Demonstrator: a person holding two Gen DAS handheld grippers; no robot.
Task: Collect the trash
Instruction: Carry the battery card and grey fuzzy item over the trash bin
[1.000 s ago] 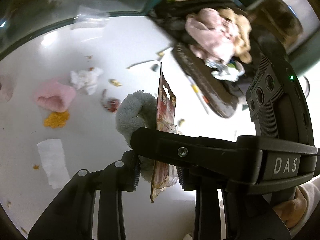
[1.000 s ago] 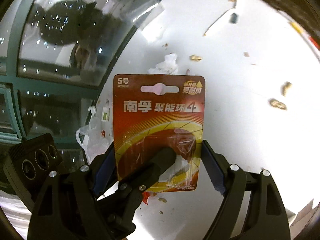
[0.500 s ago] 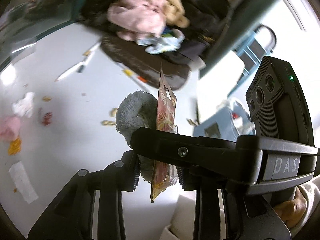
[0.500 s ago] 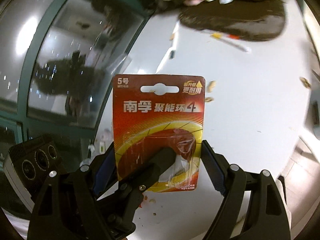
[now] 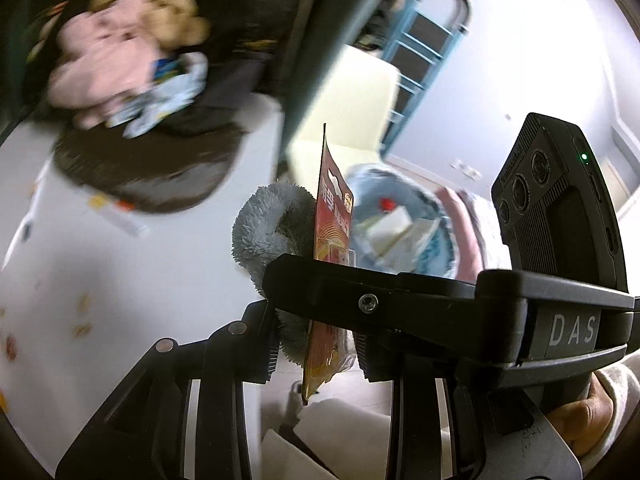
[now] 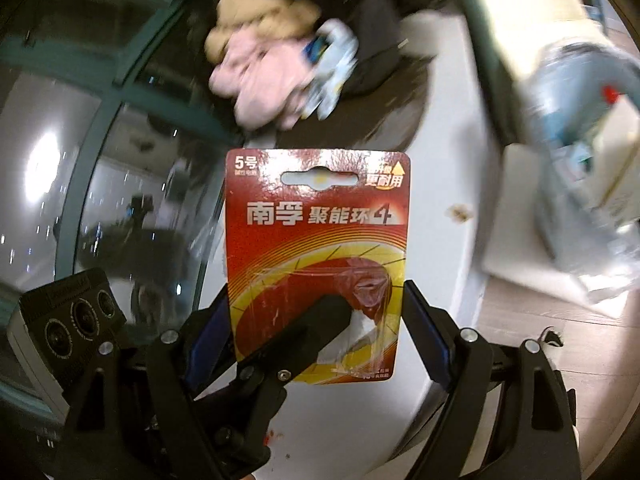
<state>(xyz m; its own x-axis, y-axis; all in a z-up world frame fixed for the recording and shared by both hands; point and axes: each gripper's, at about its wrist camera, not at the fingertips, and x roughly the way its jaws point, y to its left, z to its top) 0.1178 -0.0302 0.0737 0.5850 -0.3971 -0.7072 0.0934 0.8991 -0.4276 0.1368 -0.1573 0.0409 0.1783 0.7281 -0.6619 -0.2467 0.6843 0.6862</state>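
Observation:
My left gripper (image 5: pixel 316 354) is shut on a grey fluffy pad (image 5: pixel 272 224) together with a red battery blister card (image 5: pixel 330 216), seen edge-on. In the right wrist view the card (image 6: pixel 318 248) faces the camera, held edgewise between the fingers of my right gripper (image 6: pixel 316 324), while the left gripper's black finger (image 6: pixel 296 336) crosses its lower front. The two grippers are crossed around the same card. A trash bin lined with a blue bag (image 5: pixel 404 224) holding paper scraps lies just beyond the card; it also shows in the right wrist view (image 6: pixel 580 128).
The white table (image 5: pixel 120 280) carries scattered crumbs (image 5: pixel 82 328) and a pen (image 5: pixel 120 212). A dark bag with pink and tan plush items (image 5: pixel 116 60) sits at the back. A blue ladder-back chair (image 5: pixel 424 40) stands behind. A dark window (image 6: pixel 100 200) borders the table.
Both grippers have swung to the right with the card and pad, away from the table's littered middle, past the dark bag. The lined trash bin has come into view ahead.

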